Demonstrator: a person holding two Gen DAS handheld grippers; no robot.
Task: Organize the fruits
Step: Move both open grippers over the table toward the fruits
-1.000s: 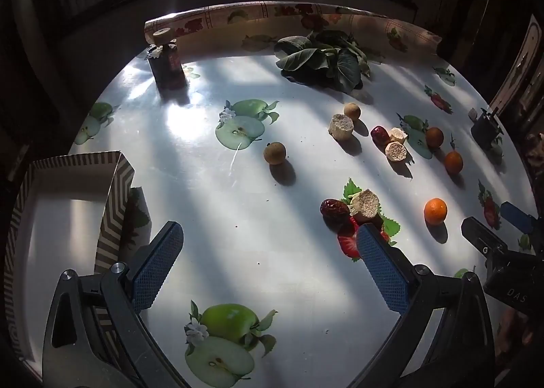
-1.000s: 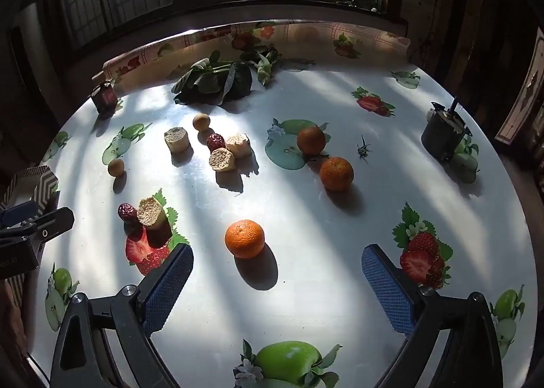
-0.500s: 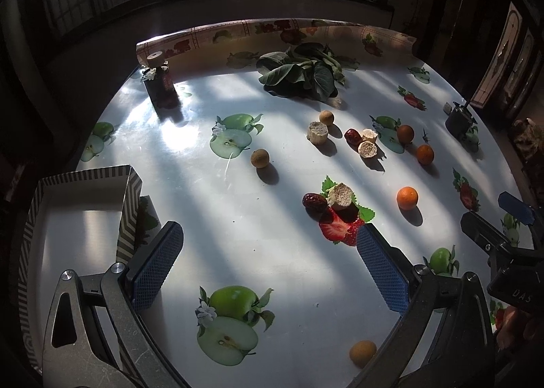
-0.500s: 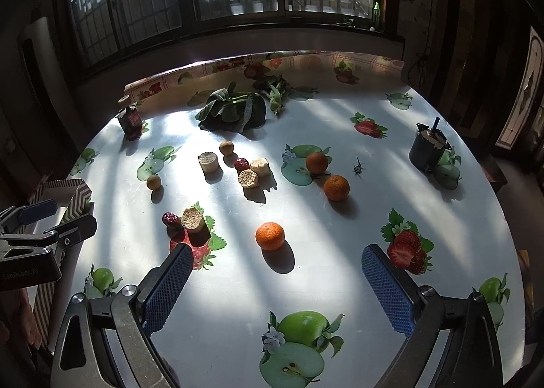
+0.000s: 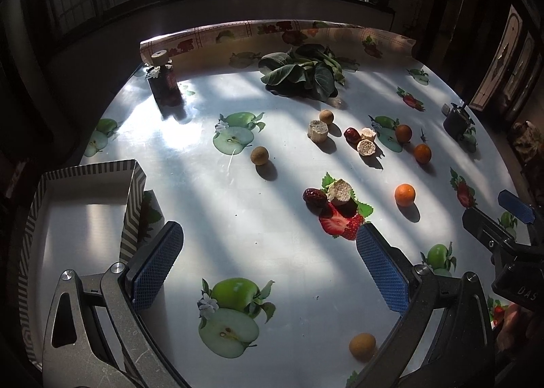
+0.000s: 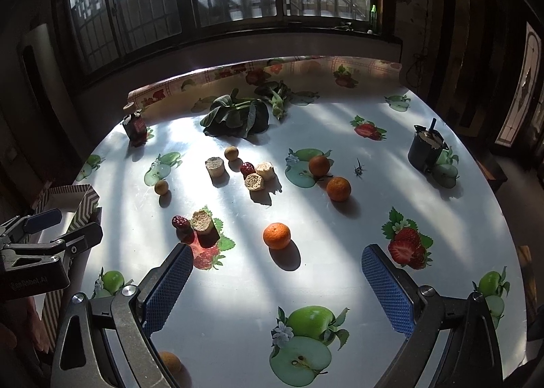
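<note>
Fruits lie scattered on a round table with a fruit-print cloth [image 5: 272, 252]. Three oranges sit right of centre, the nearest one [image 6: 276, 235] ahead of my right gripper [image 6: 275, 286]. Red dates [image 5: 314, 197], brown longans [image 5: 259, 155] and pale cut chunks [image 5: 340, 190] lie mid-table. One longan [image 5: 362, 346] lies near the front edge. A striped cardboard box [image 5: 85, 204] stands at the left, beside my left gripper [image 5: 268, 272]. Both grippers are open, empty and held above the table.
A bunch of dark leafy greens [image 5: 302, 73] lies at the back. A dark bottle [image 5: 163, 82] stands at the back left and a small black pot [image 6: 425, 150] at the right. Windows and a wall lie behind the table.
Both grippers have pulled back and risen, so more of the table shows. A longan near the front edge has come into view. No fruit has moved.
</note>
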